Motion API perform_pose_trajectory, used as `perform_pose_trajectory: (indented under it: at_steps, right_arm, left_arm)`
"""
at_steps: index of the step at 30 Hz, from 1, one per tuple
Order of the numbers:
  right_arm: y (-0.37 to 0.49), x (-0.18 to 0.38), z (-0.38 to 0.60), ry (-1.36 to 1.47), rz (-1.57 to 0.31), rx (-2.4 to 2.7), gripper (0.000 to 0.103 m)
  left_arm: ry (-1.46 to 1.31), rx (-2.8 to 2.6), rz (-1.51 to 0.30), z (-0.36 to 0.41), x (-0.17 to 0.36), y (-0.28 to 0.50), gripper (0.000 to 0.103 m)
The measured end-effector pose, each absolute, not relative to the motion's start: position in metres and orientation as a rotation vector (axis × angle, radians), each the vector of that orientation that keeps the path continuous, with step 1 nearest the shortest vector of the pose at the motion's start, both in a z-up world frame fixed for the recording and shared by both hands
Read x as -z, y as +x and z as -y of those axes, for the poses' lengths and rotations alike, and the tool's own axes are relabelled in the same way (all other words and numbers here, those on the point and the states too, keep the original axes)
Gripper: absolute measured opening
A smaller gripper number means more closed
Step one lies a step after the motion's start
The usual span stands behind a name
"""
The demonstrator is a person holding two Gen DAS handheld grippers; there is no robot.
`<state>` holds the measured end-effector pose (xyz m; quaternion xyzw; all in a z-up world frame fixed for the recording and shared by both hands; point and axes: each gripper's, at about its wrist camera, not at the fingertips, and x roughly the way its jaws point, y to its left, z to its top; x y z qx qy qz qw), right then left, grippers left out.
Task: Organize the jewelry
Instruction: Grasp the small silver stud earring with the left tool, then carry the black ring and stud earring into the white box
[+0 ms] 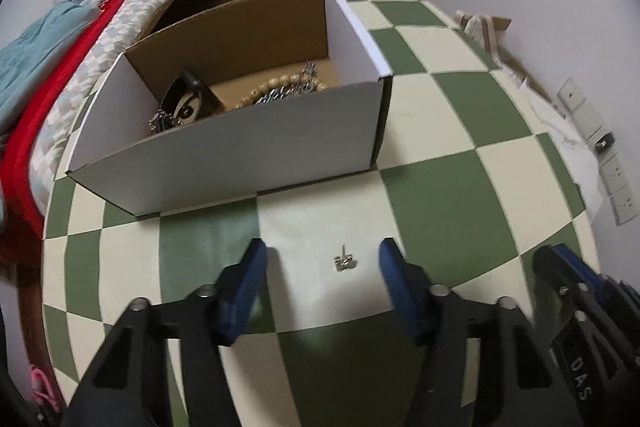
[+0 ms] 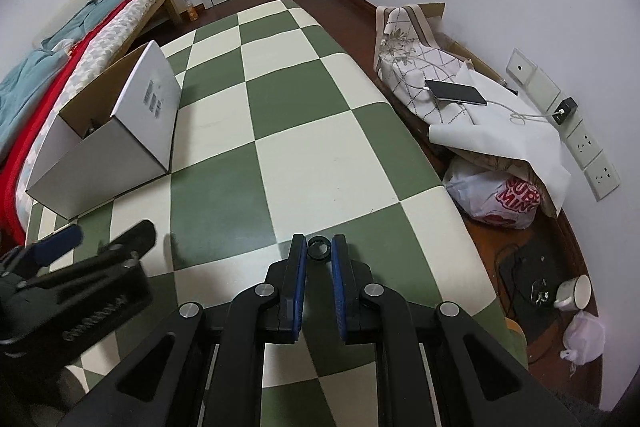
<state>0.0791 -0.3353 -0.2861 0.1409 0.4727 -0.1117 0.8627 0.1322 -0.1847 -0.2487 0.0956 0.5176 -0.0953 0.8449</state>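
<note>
- The left gripper is wide open and empty, straddling a small earring on the checkered table.
- The right gripper pinches a dark ring at its tips.
- The box already holds beads.
- Risks: the flat earring could skid aside as the jaws close; the barely gripped ring could drop.

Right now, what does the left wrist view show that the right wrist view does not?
Only the left wrist view shows the small metal earring lying between the open left gripper fingers, and the beads inside the box.

Only the right wrist view shows the dark ring held in the right gripper, and the phone.

Both show the box and the checkered tabletop.
</note>
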Motion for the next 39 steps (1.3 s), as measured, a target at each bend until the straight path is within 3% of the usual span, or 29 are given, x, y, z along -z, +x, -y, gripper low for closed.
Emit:
perform_pose_trajectory:
  at_steps: [4,9,24,39]
  right_arm:
    - [0.080,0.286,0.335,0.295,-0.983,0.234,0.013]
    - [0.079,0.287,0.334,0.294,-0.980,0.233,0.013]
    - [0.077,0.274,0.334,0.311,-0.952,0.233,0.013]
    - [0.074,0.222,0.321,0.366,-0.858,0.139,0.013]
  left_arm:
    - [0.193,0.213,-1.087,0.181,0.248,0.136,0.035]
    - [0.184,0.229,-1.088,0.181,0.248,0.135,0.008]
    - [0.144,0.263,-1.038,0.163,0.220,0.123,0.006]
    - [-0.015,0.193,-0.930,0.050,0.130,0.139,0.006]
